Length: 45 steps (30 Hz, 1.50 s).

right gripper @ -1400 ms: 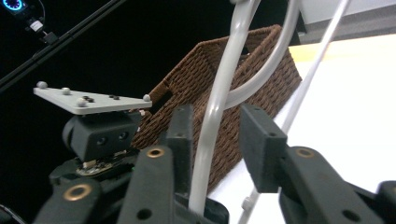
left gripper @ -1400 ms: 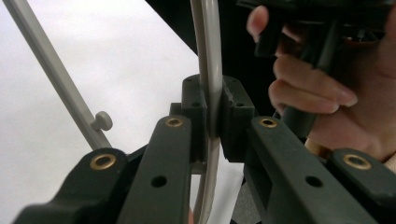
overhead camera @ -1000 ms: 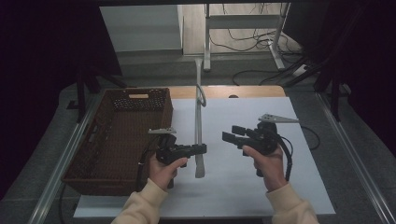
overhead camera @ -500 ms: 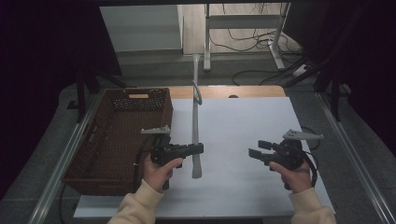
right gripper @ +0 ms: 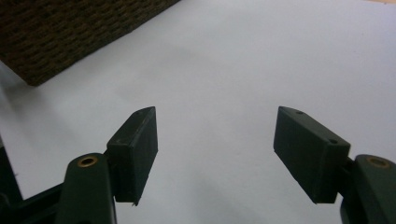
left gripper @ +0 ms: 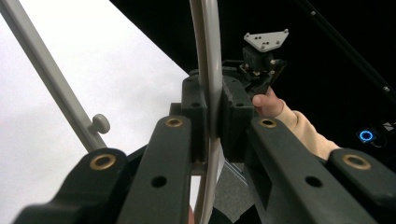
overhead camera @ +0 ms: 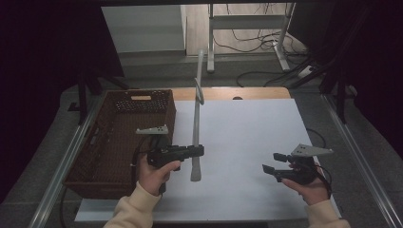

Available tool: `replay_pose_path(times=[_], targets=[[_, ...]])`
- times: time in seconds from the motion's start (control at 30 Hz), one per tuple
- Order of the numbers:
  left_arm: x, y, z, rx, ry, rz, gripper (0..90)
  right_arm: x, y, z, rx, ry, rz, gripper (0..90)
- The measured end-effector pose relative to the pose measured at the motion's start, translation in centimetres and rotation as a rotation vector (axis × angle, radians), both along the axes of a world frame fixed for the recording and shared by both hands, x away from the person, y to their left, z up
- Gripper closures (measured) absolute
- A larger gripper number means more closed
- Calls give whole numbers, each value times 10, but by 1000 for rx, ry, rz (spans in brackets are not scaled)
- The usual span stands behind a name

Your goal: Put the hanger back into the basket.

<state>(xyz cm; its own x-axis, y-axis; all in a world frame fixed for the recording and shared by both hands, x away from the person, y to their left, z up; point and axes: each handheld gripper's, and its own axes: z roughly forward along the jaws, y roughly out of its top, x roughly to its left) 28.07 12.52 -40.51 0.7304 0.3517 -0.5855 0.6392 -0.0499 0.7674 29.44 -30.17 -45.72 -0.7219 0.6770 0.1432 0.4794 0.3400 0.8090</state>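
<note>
Shoehorn (overhead camera: 196, 137), long, pale grey and thin, stands steeply over the white table (overhead camera: 247, 137), its lower end near the tabletop and its upper end reaching up and away toward the far edge. In the left gripper view its curved shaft (left gripper: 210, 70) runs straight up between the two black jaws, which close flat on it low along its length. It is probably a light, stiff, smooth piece of plastic or metal; being narrow and rounded, it may twist or slide in a flat grip. A hold close to the middle would likely balance it better than the present low one, where the long free part acts as a lever.

Left gripper (overhead camera: 197, 151) clamps the shaft from the side, held in the person's left hand (overhead camera: 154, 173). Right gripper (overhead camera: 274, 162) hangs well apart over the right side of the table, jaws spread wide and holding nothing; its own view shows bare white surface between them. Brown wicker basket (overhead camera: 114, 142) sits at the table's left edge, just beside the left hand.
</note>
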Motion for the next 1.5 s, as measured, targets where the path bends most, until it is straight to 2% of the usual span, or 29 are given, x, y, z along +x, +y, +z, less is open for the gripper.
replay_pose_path(times=[0.27, 0.43, 0.6, 0.77, 1.0, 1.13, 1.37, 1.5], targets=[[-3, 8, 7, 8, -22, -2, 820, 7, 0, -8, -45, 4, -15, 293], [-5, 13, 10, 5, -23, -8, 820, 8, -1, -9, -48, 5, -13, 289], [-10, 20, 13, 20, -23, -27, 820, 9, -1, -9, -54, 1, -17, 279], [-15, 31, 18, 20, -32, -16, 820, 11, -1, -10, -58, 9, -19, 262], [-16, 50, 27, 59, -37, -11, 820, 13, -2, -10, -60, -9, -56, 260], [-16, 61, 29, 73, -31, -6, 820, 14, -2, -11, -58, -3, -57, 259], [-16, 75, 31, 93, -28, -24, 820, 14, -1, -12, -67, 4, -55, 258], [-16, 82, 33, 89, -32, -46, 820, 14, -2, -12, -68, 7, -61, 258]])
